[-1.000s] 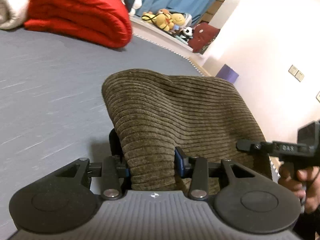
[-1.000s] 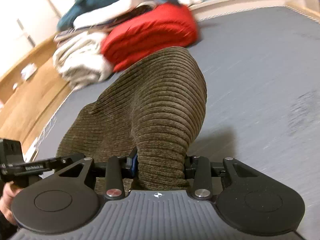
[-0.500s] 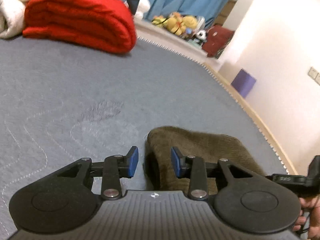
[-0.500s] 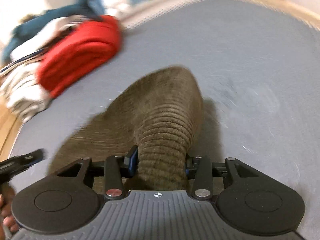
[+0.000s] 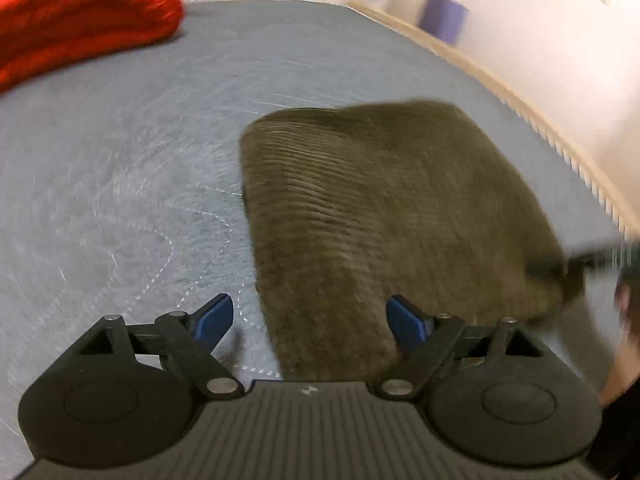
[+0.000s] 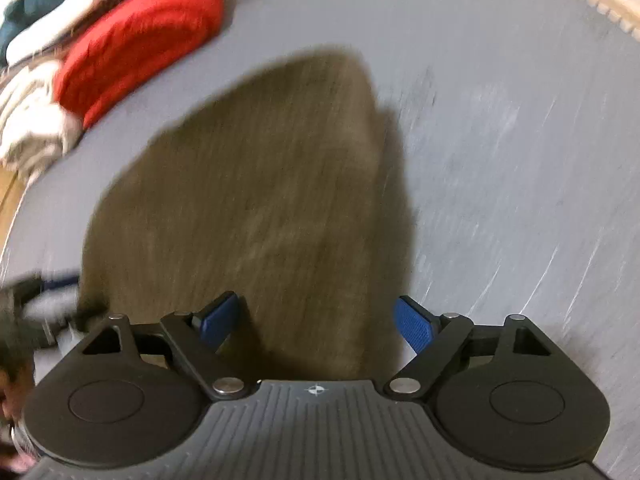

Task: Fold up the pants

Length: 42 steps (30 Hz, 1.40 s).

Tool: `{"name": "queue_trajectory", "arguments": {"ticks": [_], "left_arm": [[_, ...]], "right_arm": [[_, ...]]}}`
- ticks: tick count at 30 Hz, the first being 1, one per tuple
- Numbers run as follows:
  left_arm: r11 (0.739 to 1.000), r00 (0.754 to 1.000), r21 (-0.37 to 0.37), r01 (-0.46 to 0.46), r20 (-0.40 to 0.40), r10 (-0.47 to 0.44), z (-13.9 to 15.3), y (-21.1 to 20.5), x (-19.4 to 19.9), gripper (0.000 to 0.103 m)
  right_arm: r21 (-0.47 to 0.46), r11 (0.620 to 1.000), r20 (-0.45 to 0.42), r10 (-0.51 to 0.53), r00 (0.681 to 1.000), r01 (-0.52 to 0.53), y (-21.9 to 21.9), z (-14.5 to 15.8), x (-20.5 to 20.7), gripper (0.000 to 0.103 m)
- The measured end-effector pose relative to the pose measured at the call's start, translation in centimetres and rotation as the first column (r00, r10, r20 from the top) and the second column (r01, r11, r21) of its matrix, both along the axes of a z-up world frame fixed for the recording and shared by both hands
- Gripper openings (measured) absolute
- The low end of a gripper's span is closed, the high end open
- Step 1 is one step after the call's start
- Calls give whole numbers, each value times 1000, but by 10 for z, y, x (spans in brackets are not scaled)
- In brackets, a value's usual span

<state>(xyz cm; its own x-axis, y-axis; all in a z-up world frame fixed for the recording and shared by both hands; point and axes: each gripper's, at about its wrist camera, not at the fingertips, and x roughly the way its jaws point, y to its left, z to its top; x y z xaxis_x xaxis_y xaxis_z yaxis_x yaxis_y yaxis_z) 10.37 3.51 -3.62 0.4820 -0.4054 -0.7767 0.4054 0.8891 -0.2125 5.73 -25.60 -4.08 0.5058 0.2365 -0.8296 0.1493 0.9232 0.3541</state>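
The bed (image 5: 120, 140), grey and quilted, carries everything; on it the pants (image 5: 380, 220) lie as a folded brown corduroy bundle, well apart from the red blanket (image 5: 72, 20) at the far end. Both views are blurred by motion, so fine detail of the cloth is hard to read. The ribbed fabric looks thick, soft and limp, probably of middling weight for clothing: it should sag when lifted and grip well between pads rather than slip. A hold on the near edge of the pants, through all layers at each corner, seems the safest place to take them. The left gripper (image 5: 310, 320) points forward over the near left part of the pants, jaws spread wide, the cloth between them but not pinched. The right gripper (image 6: 316, 320) sits over the near right part of the pants, likewise spread and holding nothing
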Motion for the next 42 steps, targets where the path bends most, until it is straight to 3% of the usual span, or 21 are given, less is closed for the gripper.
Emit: {"name": "queue_trajectory", "arguments": {"ticks": [4, 5, 6, 7, 9, 11, 13, 14, 16, 18, 20, 23, 26, 29, 30, 32, 33, 35, 37, 42], "left_arm": [[988, 990, -138, -62, -138, 42, -26, 3, 16, 89], [982, 985, -171, -79, -168, 50, -32, 4, 17, 84], [975, 981, -205, -85, -191, 45, -34, 2, 19, 68], [971, 980, -224, -83, -193, 39, -31, 0, 16, 67], [979, 986, -192, -65, -161, 34, -22, -7, 10, 59], [973, 986, -223, -51, -167, 14, -18, -9, 4, 53], [959, 982, -280, -30, -188, -24, -14, -16, -4, 51], [962, 984, -274, -11, -174, -38, -12, -24, -10, 51], [980, 990, -201, -13, -142, -16, -12, -35, -15, 54], [986, 990, -159, -43, -141, 20, -9, -35, -14, 64], [994, 995, -102, -49, -90, 40, 5, -37, -18, 66], [998, 998, 42, -50, 45, 48, 30, -46, -34, 68], [982, 973, 173, -70, 228, 30, 46, -62, -56, 73], [985, 949, 167, -39, 314, -16, 54, -71, -70, 71], [985, 944, 170, 15, 323, -70, 53, -77, -76, 71], [961, 927, 249, 120, 318, -198, 41, -91, -87, 69], [929, 924, 321, 182, 267, -273, 26, -99, -90, 67], [880, 912, 421, 221, 231, -340, 5, -105, -97, 66], [874, 913, 429, 227, 218, -345, 5, -103, -98, 66], [881, 958, 434, 190, 112, -262, 16, -94, -98, 66]], "right_arm": [[45, 999, -14, 8, 1000, -7, 1, -8, -5, 85], [66, 998, -23, 5, 1000, -3, -2, -8, -6, 85], [83, 997, -27, 4, 1000, -2, -6, -7, -10, 82], [105, 994, -24, 14, 1000, -12, -11, -7, -13, 71], [94, 995, 1, 25, 1000, -25, -9, 0, -15, 56], [91, 996, 33, -7, 999, 4, -14, 5, -17, 36], [65, 996, 113, -70, 991, 63, -25, 18, -14, 32], [17, 997, 176, -75, 981, 73, -29, 29, -12, 31], [-20, 997, 230, -72, 971, 78, -36, 43, -6, 30], [-4, 999, 151, -48, 987, 49, -40, 36, 0, 31], [-39, 997, 73, -59, 996, 62, -38, 24, -1, 38], [-121, 992, 106, -33, 994, 46, -28, 32, -12, 42], [-237, 971, 162, 63, 985, -23, -19, 43, -24, 45], [-272, 960, 111, 92, 990, -59, -22, 31, -24, 46], [-279, 958, 110, 98, 989, -64, -22, 29, -25, 47], [-295, 953, 114, 106, 988, -68, -18, 31, -23, 51], [-299, 952, 115, 109, 987, -70, -19, 32, -25, 51], [-313, 947, 116, 116, 986, -75, -18, 33, -31, 52], [-330, 939, 113, 137, 984, -93, -14, 33, -33, 54], [-414, 904, 116, 167, 979, -106, 0, 35, -40, 56]]}}
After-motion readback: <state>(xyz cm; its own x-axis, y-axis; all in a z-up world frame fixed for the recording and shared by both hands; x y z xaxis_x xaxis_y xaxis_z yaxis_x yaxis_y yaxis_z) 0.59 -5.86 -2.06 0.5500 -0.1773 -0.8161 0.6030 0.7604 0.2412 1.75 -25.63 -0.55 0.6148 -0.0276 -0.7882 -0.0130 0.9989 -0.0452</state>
